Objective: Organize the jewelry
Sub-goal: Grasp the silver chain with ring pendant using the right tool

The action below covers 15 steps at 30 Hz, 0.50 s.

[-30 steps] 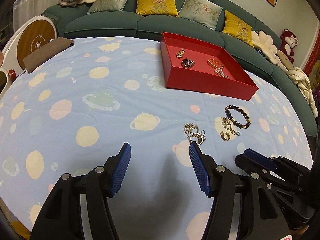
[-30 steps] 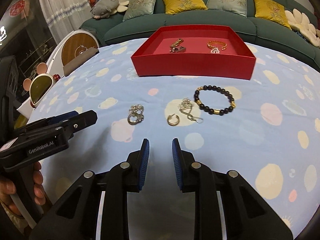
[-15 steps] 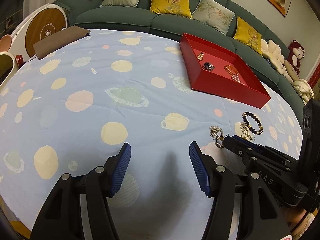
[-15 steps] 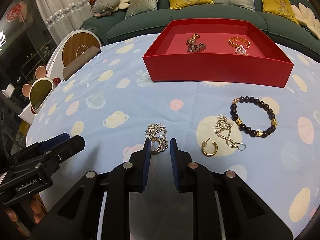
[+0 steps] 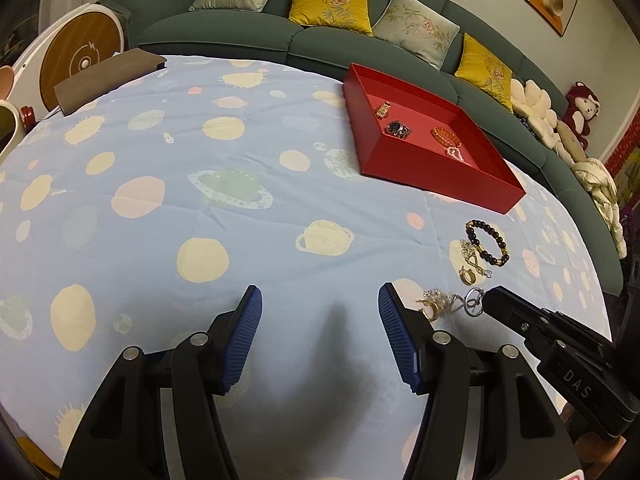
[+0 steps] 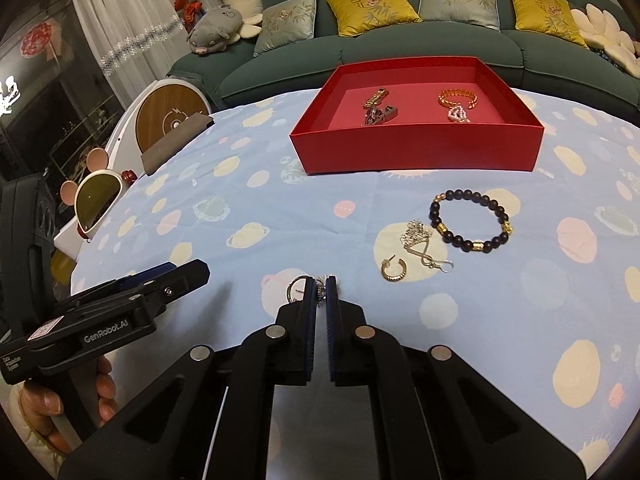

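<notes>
Since the earlier frame the right claw [image 6: 320,294] has advanced onto the silver charm cluster [image 6: 316,290] and closed from a narrow gap to a pinch on it; a ring of the cluster projects to the left of the pads. In the left wrist view the cluster [image 5: 448,304] lies on the surface at the tip of the right claw [image 5: 490,300]. Ahead and right of the right claw lie a gold hoop earring [image 6: 394,270], a silver pendant [image 6: 424,246] and a black bead bracelet [image 6: 470,220], all near one another. Farther ahead stands the red tray [image 6: 416,148], holding other pieces. The left claw [image 5: 320,336] hangs with jaws wide and nothing between them, left of the right claw. The surface carries a blue planet-print cloth [image 5: 200,208].
</notes>
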Available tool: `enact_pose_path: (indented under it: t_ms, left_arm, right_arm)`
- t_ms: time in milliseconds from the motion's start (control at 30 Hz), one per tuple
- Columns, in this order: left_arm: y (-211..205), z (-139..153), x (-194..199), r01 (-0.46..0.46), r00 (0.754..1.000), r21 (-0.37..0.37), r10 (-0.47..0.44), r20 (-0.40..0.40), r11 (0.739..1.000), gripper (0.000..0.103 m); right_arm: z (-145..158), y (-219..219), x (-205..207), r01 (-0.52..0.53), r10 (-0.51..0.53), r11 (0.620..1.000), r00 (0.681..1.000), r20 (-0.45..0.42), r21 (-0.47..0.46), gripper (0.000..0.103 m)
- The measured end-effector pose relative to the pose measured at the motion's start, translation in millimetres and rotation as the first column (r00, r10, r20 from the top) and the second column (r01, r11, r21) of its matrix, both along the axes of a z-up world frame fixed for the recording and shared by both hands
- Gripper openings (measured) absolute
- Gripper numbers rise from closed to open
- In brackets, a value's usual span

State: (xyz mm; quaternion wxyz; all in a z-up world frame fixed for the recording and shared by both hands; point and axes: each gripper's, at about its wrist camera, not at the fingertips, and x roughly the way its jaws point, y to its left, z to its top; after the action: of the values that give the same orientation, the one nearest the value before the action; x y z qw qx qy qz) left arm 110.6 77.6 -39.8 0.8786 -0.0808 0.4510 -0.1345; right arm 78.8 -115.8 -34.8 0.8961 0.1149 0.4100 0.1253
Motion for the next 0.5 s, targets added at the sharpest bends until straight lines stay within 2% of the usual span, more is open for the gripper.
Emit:
enact_pose_path:
  t_ms: [67,267,500]
  left_arm:
    - [-6,1,-2,0.011,1.0,-0.001,-0.011,-0.001,1.0,0.058]
    - [-18,6,-9,0.042,0.999,-0.01,-0.042,0.005,0.999,0.058]
    - [-24,5,-12,0.047,0.999,-0.01,-0.048,-0.004,0.999,0.058]
  right_arm:
    - [-1,-4,-6,-0.003,0.003,1.0,1.0,-0.012,0.012,0.004]
    - [-21,-11,-28,-0.042,0.037,0.998,0.995,-0.089,-0.048,0.004]
    - [-26,-18,-50,-0.036,0.029,0.998,0.993,-0.116,-0.058,0.005]
